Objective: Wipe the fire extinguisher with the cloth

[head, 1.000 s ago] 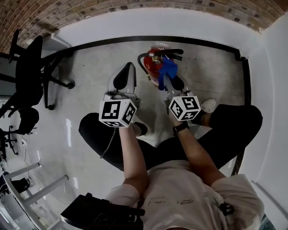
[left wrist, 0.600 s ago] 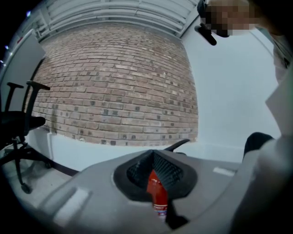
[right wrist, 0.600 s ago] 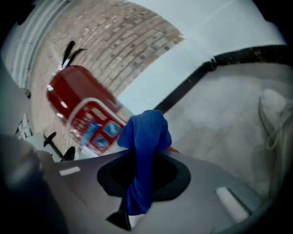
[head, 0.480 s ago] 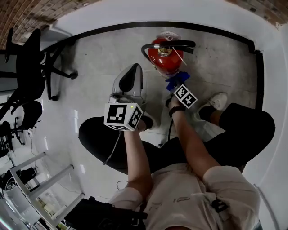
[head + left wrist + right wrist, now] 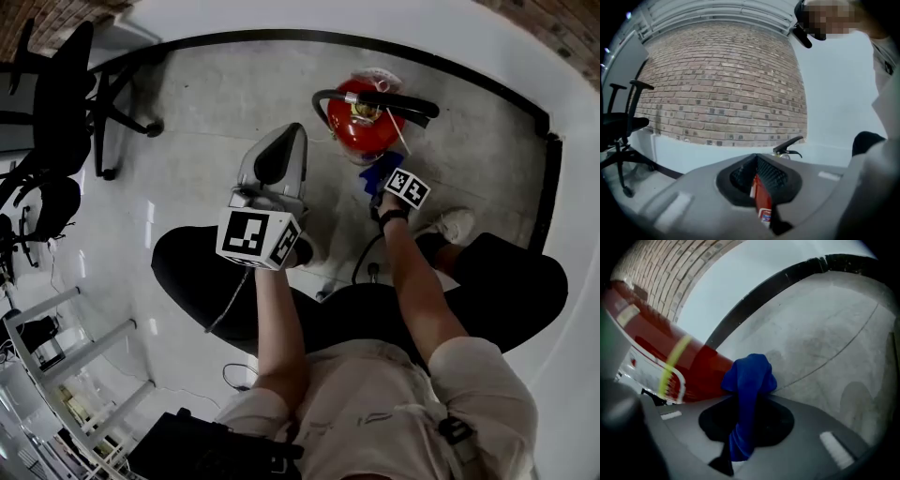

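The blue cloth (image 5: pixel 749 380) is pinched in the right gripper's (image 5: pixel 746 418) fingers, low against the red fire extinguisher (image 5: pixel 367 122) standing on the floor (image 5: pixel 225 103). The left gripper's (image 5: pixel 759 180) fingers seem closed on nothing. With a hard push, the unheld extinguisher could be tipped over.

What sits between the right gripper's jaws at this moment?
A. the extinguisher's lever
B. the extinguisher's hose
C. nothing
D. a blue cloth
D: its own view shows the right gripper shut on the blue cloth, next to the red fire extinguisher.
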`<state>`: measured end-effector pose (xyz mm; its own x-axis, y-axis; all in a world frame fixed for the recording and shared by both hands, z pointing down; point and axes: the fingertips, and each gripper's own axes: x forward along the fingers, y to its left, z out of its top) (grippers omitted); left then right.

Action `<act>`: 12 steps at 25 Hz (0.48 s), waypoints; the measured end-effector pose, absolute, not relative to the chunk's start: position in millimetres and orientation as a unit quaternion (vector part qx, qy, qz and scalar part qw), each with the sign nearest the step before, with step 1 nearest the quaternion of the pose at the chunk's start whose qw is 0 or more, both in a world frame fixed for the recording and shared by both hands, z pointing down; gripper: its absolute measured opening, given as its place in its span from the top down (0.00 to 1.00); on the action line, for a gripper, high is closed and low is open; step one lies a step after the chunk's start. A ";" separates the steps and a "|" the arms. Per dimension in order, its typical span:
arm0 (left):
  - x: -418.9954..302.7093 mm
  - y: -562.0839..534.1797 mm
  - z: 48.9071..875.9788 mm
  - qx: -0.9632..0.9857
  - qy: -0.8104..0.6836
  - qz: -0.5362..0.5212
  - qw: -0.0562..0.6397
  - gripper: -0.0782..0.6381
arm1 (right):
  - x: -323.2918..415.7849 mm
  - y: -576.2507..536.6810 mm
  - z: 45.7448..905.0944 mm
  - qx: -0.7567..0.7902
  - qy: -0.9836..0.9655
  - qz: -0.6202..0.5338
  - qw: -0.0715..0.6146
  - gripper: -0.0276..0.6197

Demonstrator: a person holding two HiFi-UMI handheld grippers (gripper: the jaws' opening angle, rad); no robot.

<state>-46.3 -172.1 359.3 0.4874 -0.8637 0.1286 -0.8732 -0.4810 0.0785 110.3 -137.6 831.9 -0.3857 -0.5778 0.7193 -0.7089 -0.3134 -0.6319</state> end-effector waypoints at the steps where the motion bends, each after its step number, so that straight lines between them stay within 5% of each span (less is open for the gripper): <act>1: -44.2 -173.7 356.9 0.864 -0.499 0.035 0.061 0.89 | 113.9 -138.5 809.5 0.548 -0.591 0.592 0.035 0.85; 12: -40.3 -192.7 311.8 0.868 -0.496 -0.007 0.034 0.89 | 126.9 -165.7 437.4 0.381 -0.784 0.462 -0.166 0.85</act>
<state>-40.3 -192.7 311.8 0.5075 -0.8614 0.0222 -0.8605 -0.5052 0.0657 126.9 -165.7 437.4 -0.6553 -0.7498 0.0912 -0.4434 0.2842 -0.8500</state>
